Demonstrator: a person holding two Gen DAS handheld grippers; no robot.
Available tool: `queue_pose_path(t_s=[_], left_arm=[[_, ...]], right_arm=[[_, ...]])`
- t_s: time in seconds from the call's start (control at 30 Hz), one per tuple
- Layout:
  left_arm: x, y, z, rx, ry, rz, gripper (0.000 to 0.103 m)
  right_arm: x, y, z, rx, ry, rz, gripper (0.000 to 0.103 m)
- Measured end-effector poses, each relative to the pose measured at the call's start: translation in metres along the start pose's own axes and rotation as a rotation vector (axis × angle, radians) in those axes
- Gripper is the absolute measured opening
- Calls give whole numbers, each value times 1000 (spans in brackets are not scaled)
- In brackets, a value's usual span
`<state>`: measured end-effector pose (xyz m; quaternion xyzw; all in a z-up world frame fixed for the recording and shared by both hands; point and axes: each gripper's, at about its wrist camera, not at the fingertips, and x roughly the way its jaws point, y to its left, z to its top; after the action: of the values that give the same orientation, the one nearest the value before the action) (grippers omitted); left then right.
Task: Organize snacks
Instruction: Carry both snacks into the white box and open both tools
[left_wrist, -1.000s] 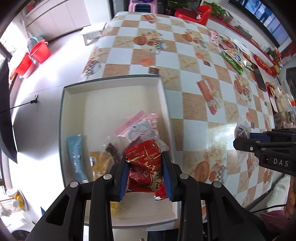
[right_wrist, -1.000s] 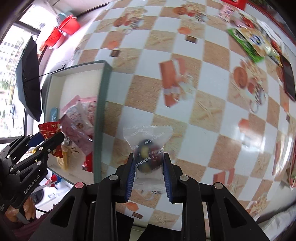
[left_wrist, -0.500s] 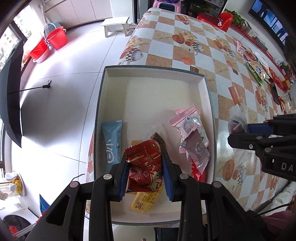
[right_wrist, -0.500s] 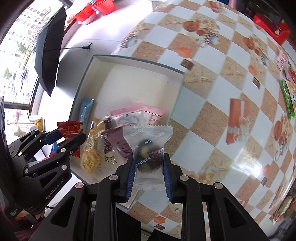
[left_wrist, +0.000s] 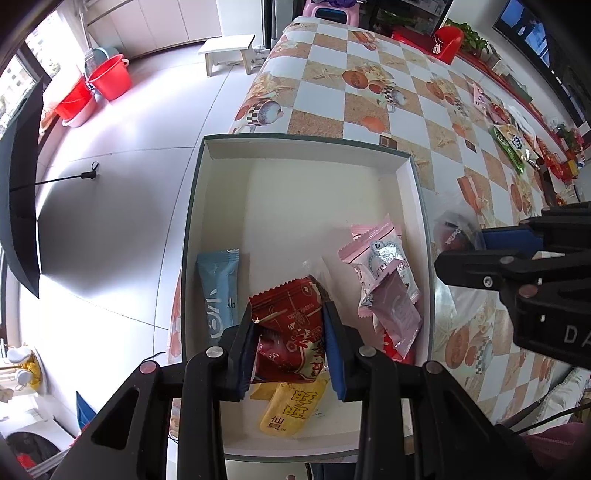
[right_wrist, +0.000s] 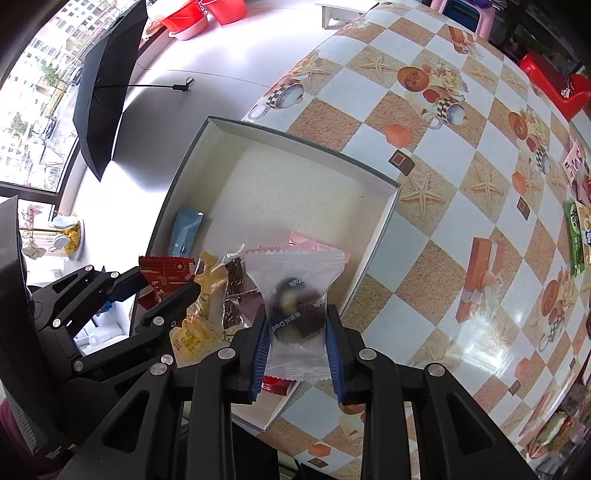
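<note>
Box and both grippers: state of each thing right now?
Box: open-topped, partly filled, far half bare.
Left gripper: jaws shut on red snack packet, over the box.
Right gripper: jaws shut on clear wrapped snack.
Blue sachet: lying flat in box.
Yellow packet: lying flat in box.
Pink packets: lying overlapped by right wall.

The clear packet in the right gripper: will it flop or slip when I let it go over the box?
The clear packet is thin film around a dark lump, so it is probably floppy at the edges and light. The film looks glossy, so it may slide between the right gripper's pads. Dropped, it would likely land limp on the pink packets rather than roll.
</note>
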<state>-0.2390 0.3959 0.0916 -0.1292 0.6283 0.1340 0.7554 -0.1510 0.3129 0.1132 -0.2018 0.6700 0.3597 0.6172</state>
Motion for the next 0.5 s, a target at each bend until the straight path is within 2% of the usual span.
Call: queue_pose_path(t_s=[0.3,0.4,0.43,0.47,0.5], left_arm=[[10,4,5,-8,10,-6,36],[16,4,6,-2,30,-1,40],[17,4,6,1,38,3,47],[18,4,5,0,45,3,62],[17,4,4,-2,47,3,69]], right_arm=[[8,0,9,18,20,-21,30],[11,1,17,26,19,-26,30],[12,1,19,29,20,-25,30],[13,0,21,33,27,-20,30],[16,0,23,38,42,-10,32]])
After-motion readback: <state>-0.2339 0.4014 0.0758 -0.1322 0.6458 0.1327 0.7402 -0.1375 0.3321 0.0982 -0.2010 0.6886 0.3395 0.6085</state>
